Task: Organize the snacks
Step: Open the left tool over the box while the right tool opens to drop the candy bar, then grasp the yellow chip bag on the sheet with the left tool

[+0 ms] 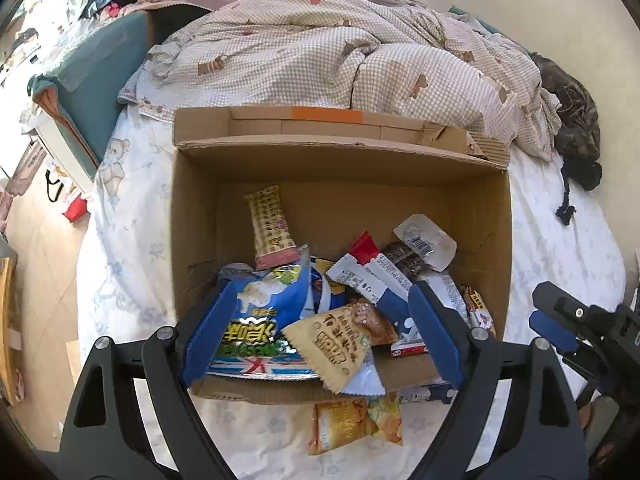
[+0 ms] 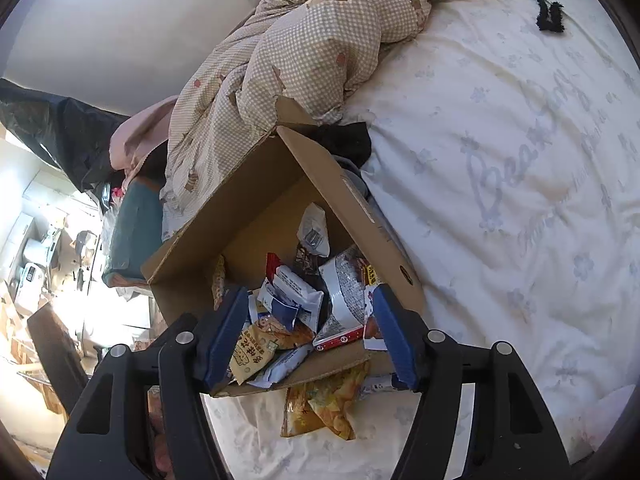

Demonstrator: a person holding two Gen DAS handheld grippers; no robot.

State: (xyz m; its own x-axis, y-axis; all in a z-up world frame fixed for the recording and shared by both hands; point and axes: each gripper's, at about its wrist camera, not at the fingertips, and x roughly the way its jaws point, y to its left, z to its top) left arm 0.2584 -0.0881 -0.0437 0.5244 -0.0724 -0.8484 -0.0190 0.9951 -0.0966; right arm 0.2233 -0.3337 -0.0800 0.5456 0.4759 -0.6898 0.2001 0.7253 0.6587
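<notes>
We are hovering both grippers over the open cardboard box (image 1: 200, 216), which is sitting on the bed (image 1: 132, 264) with its near wall folded down, so snacks can slide or drop in from our side. The left gripper (image 1: 322, 332) is standing with its fingers spread wide and gripping nothing; the blue popcorn bag (image 1: 260, 320) and the beige sawtooth-edged packet (image 1: 336, 344) are lying loose between them, inside the box. The right gripper (image 2: 310, 334) is also wide and empty, its fingers framing the heap of packets rather than pressing on any.

Most snacks are already piled in the box's near half, leaning on one another. One orange-yellow snack bag (image 1: 354, 420) is lying outside, on the sheet just beside the folded-down wall, and we are judging it the next thing to bring in.

The left view is looking straight into the box, showing the tall checked wafer packet (image 1: 270, 228) leaning against the back and the right gripper at the frame's edge. The right view is looking from the side: it is showing the box's outer right wall (image 2: 360, 208), the printed bedsheet (image 2: 520, 200) beyond, and the orange-yellow bag's full crumpled length. The checked quilt (image 1: 320, 52) is bunched behind the box.
</notes>
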